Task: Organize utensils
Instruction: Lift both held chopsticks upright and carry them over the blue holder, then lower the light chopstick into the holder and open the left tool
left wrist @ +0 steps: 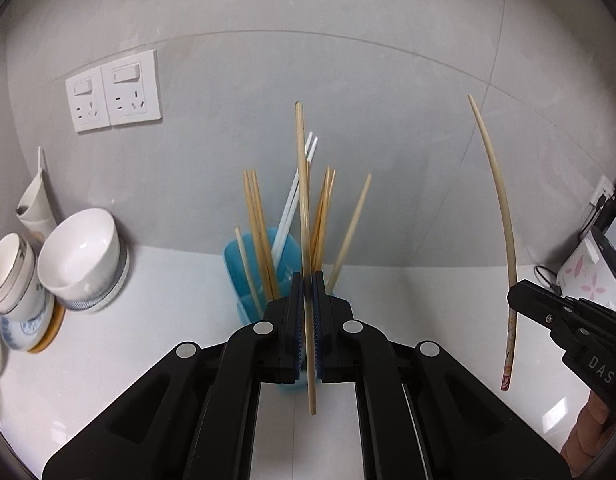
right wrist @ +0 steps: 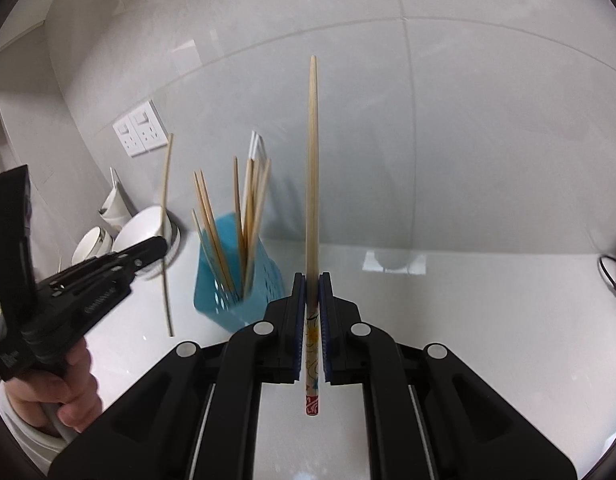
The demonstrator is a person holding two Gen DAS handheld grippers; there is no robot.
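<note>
My left gripper [left wrist: 307, 280] is shut on a plain wooden chopstick [left wrist: 303, 200] that stands nearly upright, its lower end hanging below the jaws. Behind it stands a blue slotted holder [left wrist: 237, 256] with several wooden and two white chopsticks in it. My right gripper [right wrist: 312, 280] is shut on a chopstick with a painted handle [right wrist: 312, 160], tip pointing up. The blue holder [right wrist: 263, 276] is to the left of it on the white counter. Each gripper appears in the other's view: the right gripper [left wrist: 516, 300] at the right edge, the left gripper [right wrist: 157, 246] at the left.
White bowls [left wrist: 79, 256] and stacked cups [left wrist: 11, 276] crowd the counter's left corner below wall sockets [left wrist: 113, 96]. A flowered appliance [left wrist: 588, 276] with a cable stands at the far right. The grey tiled wall closes the back.
</note>
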